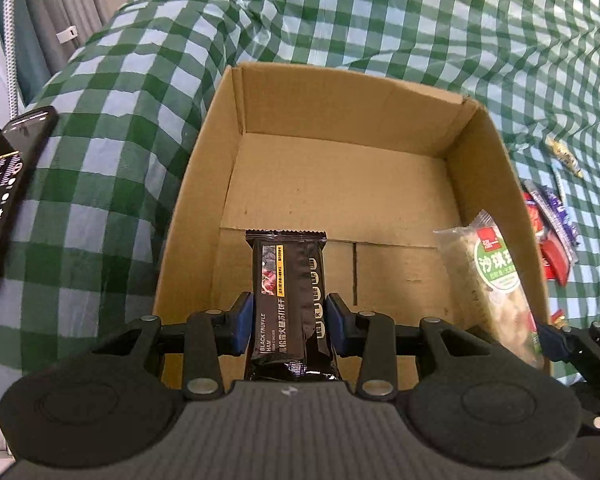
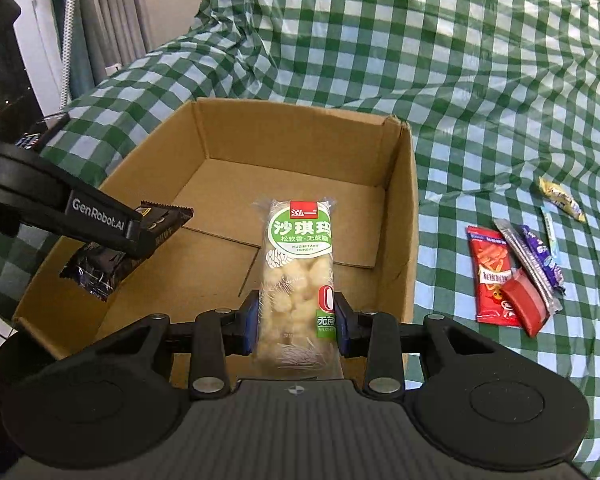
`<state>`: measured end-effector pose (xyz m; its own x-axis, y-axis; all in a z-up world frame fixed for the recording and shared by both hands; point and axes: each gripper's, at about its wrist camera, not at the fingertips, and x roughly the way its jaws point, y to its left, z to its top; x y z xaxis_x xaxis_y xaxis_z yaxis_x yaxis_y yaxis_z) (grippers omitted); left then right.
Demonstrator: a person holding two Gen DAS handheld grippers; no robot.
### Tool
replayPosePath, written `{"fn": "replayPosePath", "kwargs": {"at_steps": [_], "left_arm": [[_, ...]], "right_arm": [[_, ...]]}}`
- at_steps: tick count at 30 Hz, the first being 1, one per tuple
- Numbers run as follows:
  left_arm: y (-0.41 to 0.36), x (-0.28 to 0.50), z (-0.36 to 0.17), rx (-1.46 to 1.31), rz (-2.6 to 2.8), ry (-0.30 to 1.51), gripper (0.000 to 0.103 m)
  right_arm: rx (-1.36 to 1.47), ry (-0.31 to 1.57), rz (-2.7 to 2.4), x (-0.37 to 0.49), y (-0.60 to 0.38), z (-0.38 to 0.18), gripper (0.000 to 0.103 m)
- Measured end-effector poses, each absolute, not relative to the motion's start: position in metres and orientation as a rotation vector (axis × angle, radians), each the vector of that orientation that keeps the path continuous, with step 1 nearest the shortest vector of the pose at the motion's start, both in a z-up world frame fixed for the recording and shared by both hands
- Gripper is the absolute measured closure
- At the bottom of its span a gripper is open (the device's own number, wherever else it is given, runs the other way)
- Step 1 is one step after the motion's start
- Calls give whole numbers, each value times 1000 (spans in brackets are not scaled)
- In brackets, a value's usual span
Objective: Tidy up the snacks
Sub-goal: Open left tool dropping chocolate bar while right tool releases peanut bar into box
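Observation:
An open cardboard box (image 1: 340, 176) (image 2: 300, 140) stands on the green checked cloth; its floor is bare. My left gripper (image 1: 289, 324) is shut on a black truffle-ham cracker pack (image 1: 288, 296), held over the box's near left part; it also shows in the right wrist view (image 2: 112, 252). My right gripper (image 2: 296, 322) is shut on a clear sachima pack with a green label (image 2: 298, 276), held over the box's near right side; it also shows in the left wrist view (image 1: 496, 280).
Several loose snack packs lie on the cloth right of the box: a red pack (image 2: 492, 276), a silver stick (image 2: 524, 264), a purple one (image 2: 542, 256), a yellow one (image 2: 560, 198). A black phone (image 1: 4, 184) lies at the left.

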<state>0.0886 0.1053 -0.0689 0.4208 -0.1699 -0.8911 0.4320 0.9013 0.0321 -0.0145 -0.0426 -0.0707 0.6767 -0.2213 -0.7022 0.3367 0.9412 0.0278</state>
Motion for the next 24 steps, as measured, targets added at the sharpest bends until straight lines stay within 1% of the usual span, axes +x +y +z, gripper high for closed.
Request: {"fn": "replayPosePath", "kwargs": {"at_steps": [9,10,11,12,13,14,15,16,17,18,20,22,24], "left_arm": [[102,106,-87,313,-354,1084,60],[102,107,-88,310,-361,1082,58],[104,109,-87,301,-371,1077,54],[105,110,-85,294,-378,1072,33],[106,112,-81,288,-375,1059,5],[108,111,-77,284,-367,1038,1],[111,109,-71,274,-361,1008,0],[113,106,-66,272,-362,989,0],[115,104,-63,277,-369,988,0],[117,101,-60,286,-374,997,0],[125,90,-56,297,-371,1020,0],[136,74,-51,293,-363,1014,0],[146,56,-45,292,-340,1005,0]], "right_arm": [[158,790,-320,6,-49,-85,65],[158,791,-321,8,-49,-86,65],[160,790,-323,10,-50,-86,65],[163,784,-323,12,-50,-85,65],[166,776,-321,13,-51,-84,63],[170,765,-320,15,-52,-82,53],[175,756,-321,16,-53,-79,47],[180,745,-322,15,-53,-75,36],[183,739,-322,15,-53,-72,28],[186,738,-323,12,-52,-69,25],[200,743,-324,4,-49,-63,13],[219,748,-322,-9,-44,-57,10],[230,752,-314,-23,-36,-53,8]]}}
